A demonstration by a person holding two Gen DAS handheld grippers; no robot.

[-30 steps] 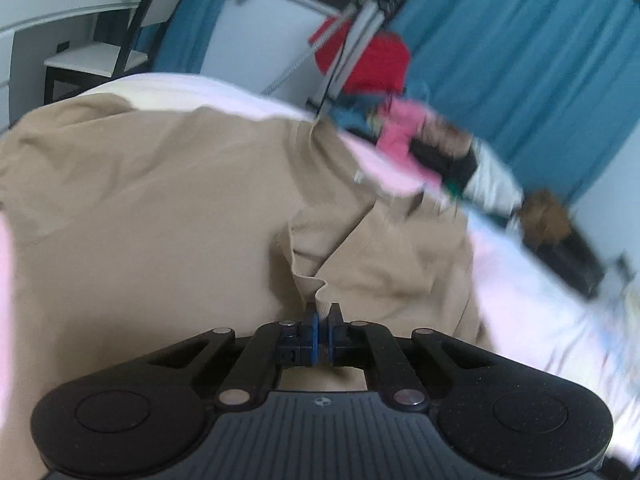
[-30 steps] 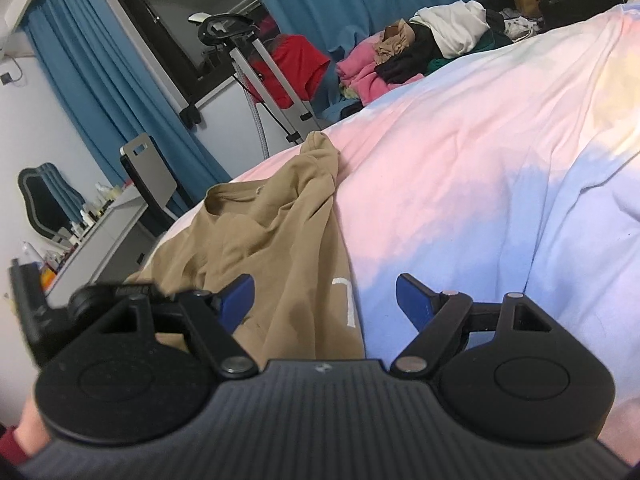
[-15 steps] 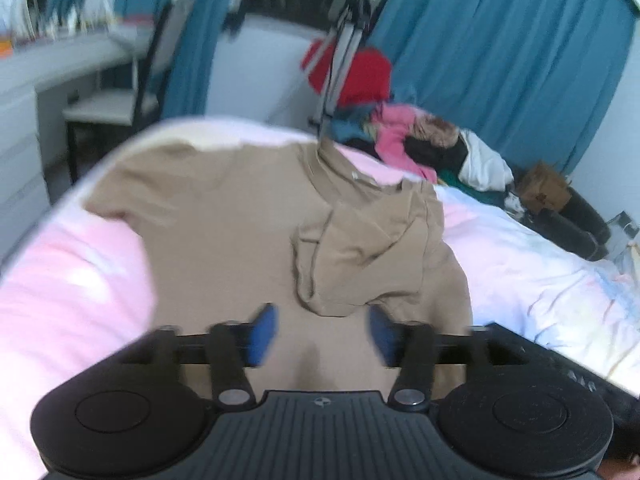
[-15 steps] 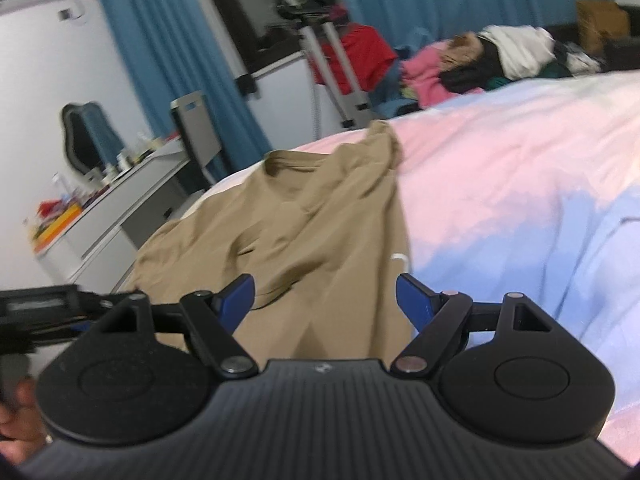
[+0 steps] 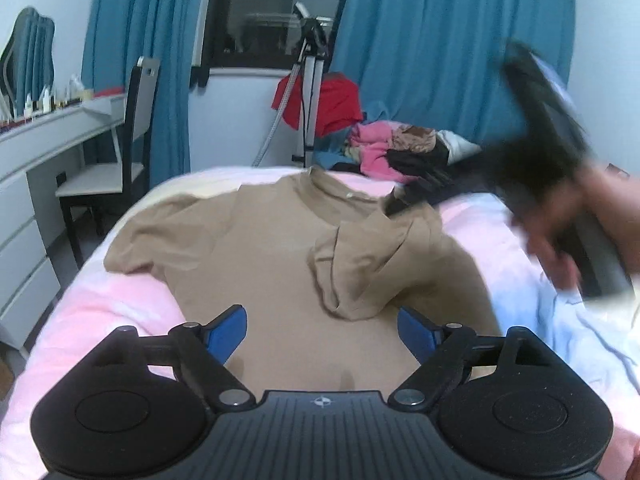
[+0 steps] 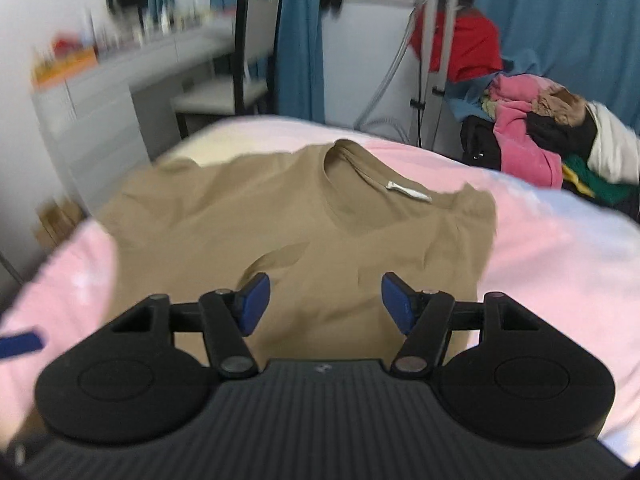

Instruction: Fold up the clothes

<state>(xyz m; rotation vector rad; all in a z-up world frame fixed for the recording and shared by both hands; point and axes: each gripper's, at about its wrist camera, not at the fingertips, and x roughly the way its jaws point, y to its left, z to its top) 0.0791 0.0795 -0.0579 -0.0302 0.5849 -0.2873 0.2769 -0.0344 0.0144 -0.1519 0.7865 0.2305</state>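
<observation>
Just above the near part of the bed, the left gripper [image 5: 322,330] is hovering with its blue pads spread wide; its jaws have just been opening and nothing is lying between them. The right gripper [image 6: 324,298] is also standing apart, its jaws having just been closing, with only air between the pads. Under both, the tan T-shirt [image 6: 280,216] is lying on the pink-and-blue bedsheet [image 6: 560,248], one sleeve [image 5: 360,264] folded in over the body and the collar with its white label [image 6: 408,191] pointing away. In the left wrist view a blurred hand [image 5: 572,232] is carrying the right tool. Beyond the bed, a heap of clothes [image 6: 536,140], a tripod [image 5: 310,80], a chair [image 5: 128,132] and blue curtains [image 5: 440,48] are showing.
</observation>
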